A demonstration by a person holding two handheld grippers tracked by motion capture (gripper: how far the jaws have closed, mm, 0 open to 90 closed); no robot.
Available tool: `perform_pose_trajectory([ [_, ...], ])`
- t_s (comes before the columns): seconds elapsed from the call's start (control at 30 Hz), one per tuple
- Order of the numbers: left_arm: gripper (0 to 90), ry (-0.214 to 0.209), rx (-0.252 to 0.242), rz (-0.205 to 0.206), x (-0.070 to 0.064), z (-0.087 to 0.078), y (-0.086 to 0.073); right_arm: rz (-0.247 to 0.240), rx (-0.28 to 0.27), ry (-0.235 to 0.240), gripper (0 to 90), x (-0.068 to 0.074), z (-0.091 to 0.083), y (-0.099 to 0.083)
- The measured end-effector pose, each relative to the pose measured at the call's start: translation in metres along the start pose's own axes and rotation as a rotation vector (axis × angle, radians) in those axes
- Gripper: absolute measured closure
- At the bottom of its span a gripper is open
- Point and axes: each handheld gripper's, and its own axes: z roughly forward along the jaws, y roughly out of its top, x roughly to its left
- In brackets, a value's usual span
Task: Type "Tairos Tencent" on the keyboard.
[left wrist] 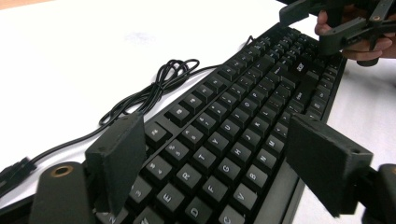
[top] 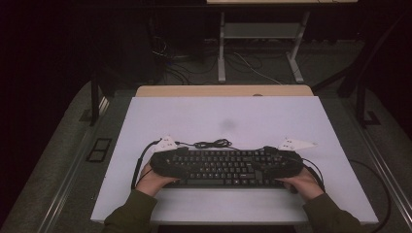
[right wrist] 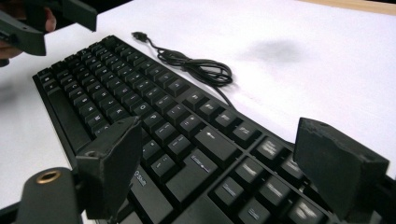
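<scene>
On white table [top: 243, 116] | keyboard [top: 226, 167] | both tongs spread over its ends

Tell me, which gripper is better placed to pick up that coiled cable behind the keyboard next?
Probably the left. The coiled cable lies on the white table just behind the keyboard, left of its middle, nearer the left gripper than the right gripper. Both grippers stand open over the keyboard's ends.
</scene>
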Motion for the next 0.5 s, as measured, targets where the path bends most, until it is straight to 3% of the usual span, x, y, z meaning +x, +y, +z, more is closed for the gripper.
perform_pose_trajectory([
  [0.3,13.8,0.053,-0.019,-0.001,0.001,-0.014,-0.007,-0.015,0.003,0.005,15.7,-0.003,-0.011,-0.01],
  [0.5,10.1,0.063,-0.024,-0.003,0.0,-0.019,-0.012,-0.024,0.006,0.001,15.7,-0.005,-0.022,-0.019],
])
